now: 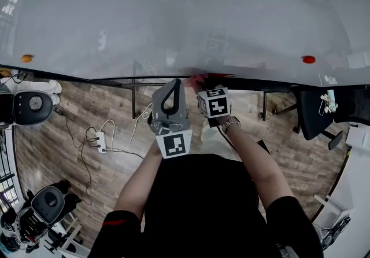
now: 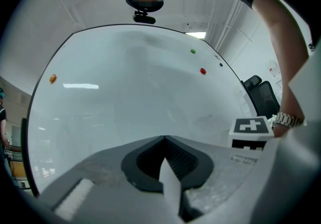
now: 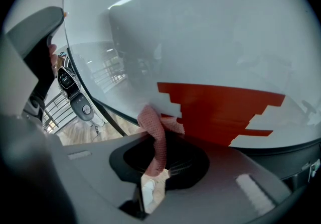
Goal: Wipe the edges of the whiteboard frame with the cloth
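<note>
The whiteboard fills the upper head view; its dark frame runs along the lower edge. My right gripper is shut on a pink knitted cloth, which is pressed at that lower edge. In the right gripper view the cloth hangs out between the closed jaws of my right gripper, beside the frame and a red patch on the board. My left gripper hangs just left of it, shut and holding nothing. In its own view the left gripper points at the board.
An orange magnet and a red magnet stick to the board. Below the board is a wooden floor with a power strip and cables. A black chair stands at the left and another at the right.
</note>
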`<state>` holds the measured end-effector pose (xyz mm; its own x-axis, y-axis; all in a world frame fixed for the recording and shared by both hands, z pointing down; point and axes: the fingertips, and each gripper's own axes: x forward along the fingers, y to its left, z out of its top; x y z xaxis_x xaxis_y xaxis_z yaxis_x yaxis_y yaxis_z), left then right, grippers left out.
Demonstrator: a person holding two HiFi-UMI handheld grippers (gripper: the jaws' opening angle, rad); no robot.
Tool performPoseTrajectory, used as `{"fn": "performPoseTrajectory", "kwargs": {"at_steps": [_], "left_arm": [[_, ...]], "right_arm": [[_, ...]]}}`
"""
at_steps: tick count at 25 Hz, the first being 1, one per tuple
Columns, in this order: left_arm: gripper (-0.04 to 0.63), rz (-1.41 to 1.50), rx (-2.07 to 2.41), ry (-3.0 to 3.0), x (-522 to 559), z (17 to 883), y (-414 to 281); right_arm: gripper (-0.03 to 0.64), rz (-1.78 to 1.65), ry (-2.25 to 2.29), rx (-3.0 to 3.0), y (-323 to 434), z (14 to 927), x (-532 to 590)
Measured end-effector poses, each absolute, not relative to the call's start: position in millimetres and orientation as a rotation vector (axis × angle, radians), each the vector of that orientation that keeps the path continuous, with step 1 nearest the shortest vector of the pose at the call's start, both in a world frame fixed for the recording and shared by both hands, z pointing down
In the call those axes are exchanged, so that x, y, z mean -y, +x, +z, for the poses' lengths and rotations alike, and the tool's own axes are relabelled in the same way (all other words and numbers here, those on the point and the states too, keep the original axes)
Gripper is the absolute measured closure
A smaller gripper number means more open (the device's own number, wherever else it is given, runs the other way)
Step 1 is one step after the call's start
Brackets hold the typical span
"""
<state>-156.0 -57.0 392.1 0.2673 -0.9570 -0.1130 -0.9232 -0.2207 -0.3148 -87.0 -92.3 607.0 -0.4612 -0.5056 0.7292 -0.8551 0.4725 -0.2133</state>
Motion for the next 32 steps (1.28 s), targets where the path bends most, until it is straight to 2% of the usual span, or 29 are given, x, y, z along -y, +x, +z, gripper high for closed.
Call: {"fn": "performPoseTrajectory", "kwargs": {"at_steps": [32], "left_arm": [[0.598,-0.163,-1.712,-2.227,68.3,398.5,-101.8]], "right_arm": [[0.561,0.741,1.067,2.150,-44.6,611.6,93.7]]}}
